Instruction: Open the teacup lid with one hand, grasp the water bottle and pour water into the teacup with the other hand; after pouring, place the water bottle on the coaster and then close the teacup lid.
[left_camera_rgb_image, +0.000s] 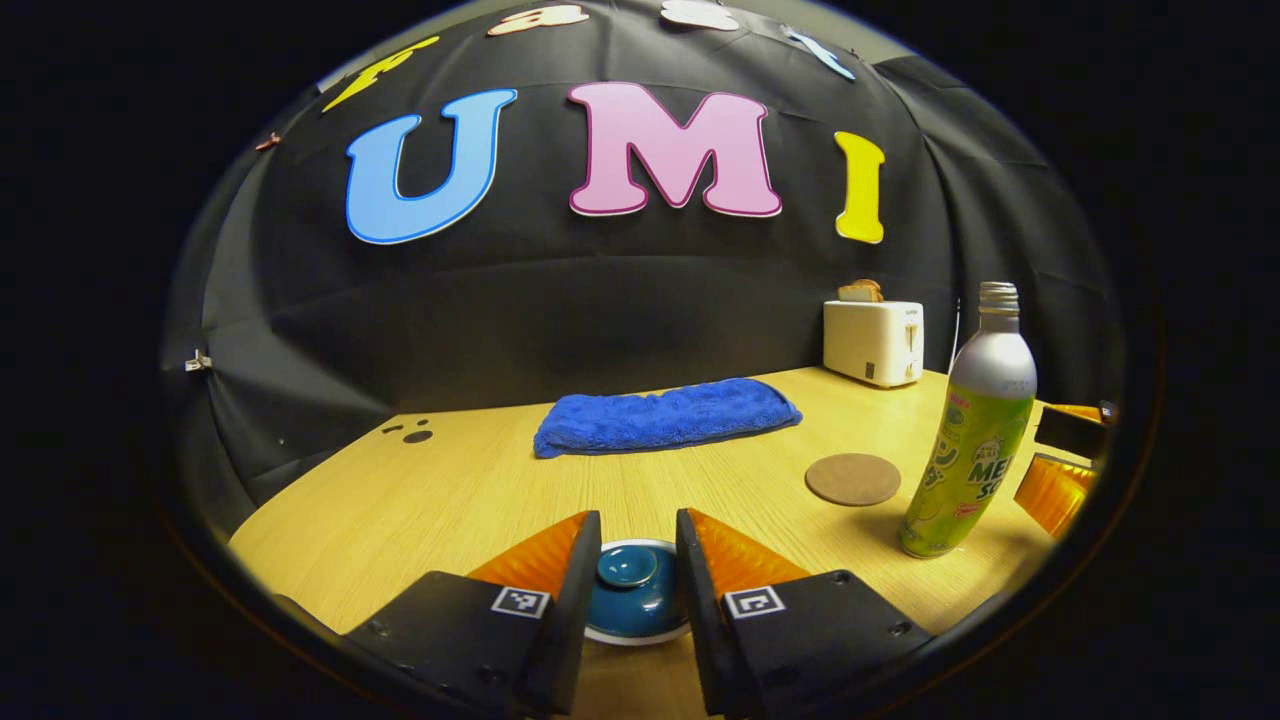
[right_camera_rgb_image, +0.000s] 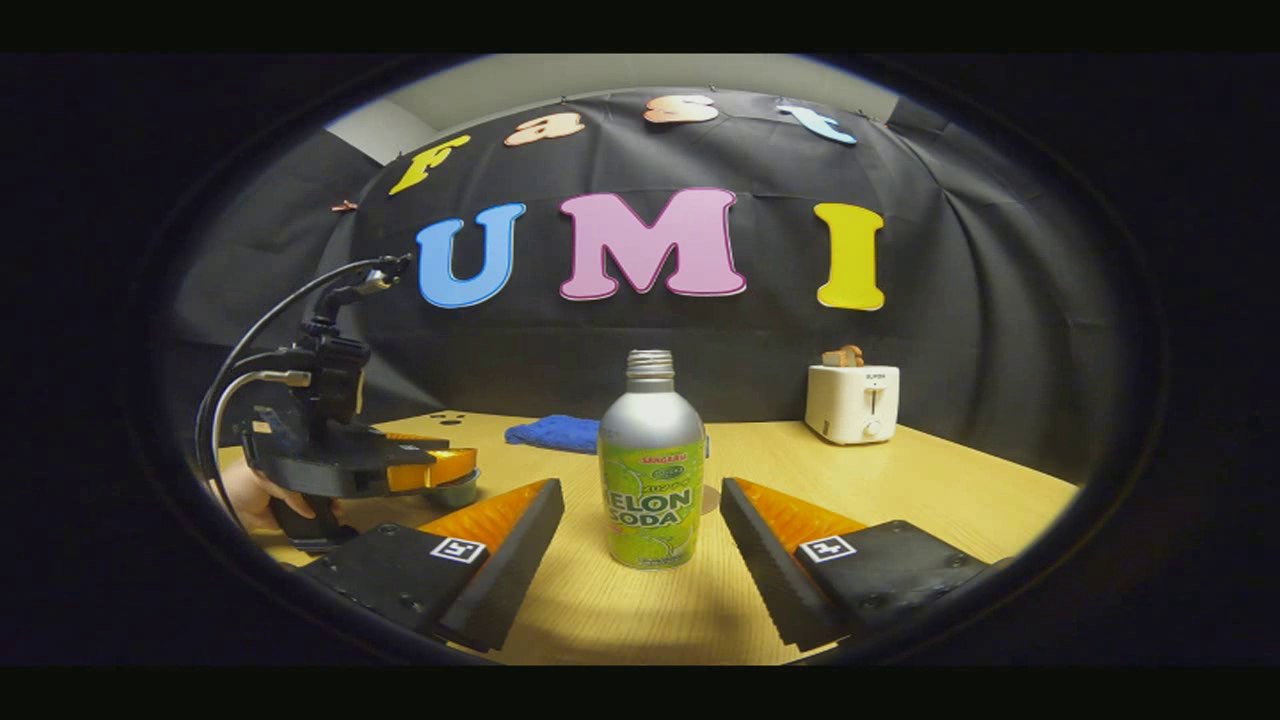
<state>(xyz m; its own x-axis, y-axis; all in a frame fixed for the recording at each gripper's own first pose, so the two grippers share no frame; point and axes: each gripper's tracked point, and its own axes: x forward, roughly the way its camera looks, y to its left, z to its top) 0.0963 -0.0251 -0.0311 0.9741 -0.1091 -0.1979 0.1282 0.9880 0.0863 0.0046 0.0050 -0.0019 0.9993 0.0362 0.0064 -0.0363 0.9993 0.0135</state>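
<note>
In the left gripper view a blue teacup lid (left_camera_rgb_image: 628, 566) with a round knob sits on the white-rimmed teacup (left_camera_rgb_image: 640, 634). My left gripper (left_camera_rgb_image: 637, 516) hangs open just above it, one finger on each side of the knob, neither touching. The uncapped silver and green water bottle (right_camera_rgb_image: 651, 480) stands upright on the table. My right gripper (right_camera_rgb_image: 640, 492) is open, its fingers flanking the bottle with gaps on both sides. The round brown coaster (left_camera_rgb_image: 853, 479) lies flat to the left of the bottle (left_camera_rgb_image: 975, 440). A hand (right_camera_rgb_image: 250, 497) holds the left gripper (right_camera_rgb_image: 455, 468) over the cup.
A folded blue towel (left_camera_rgb_image: 665, 415) lies at the back of the wooden table (left_camera_rgb_image: 420, 510). A white toaster (left_camera_rgb_image: 873, 342) with toast in it stands at the back right. The right gripper's orange finger (left_camera_rgb_image: 1055, 490) shows just right of the bottle.
</note>
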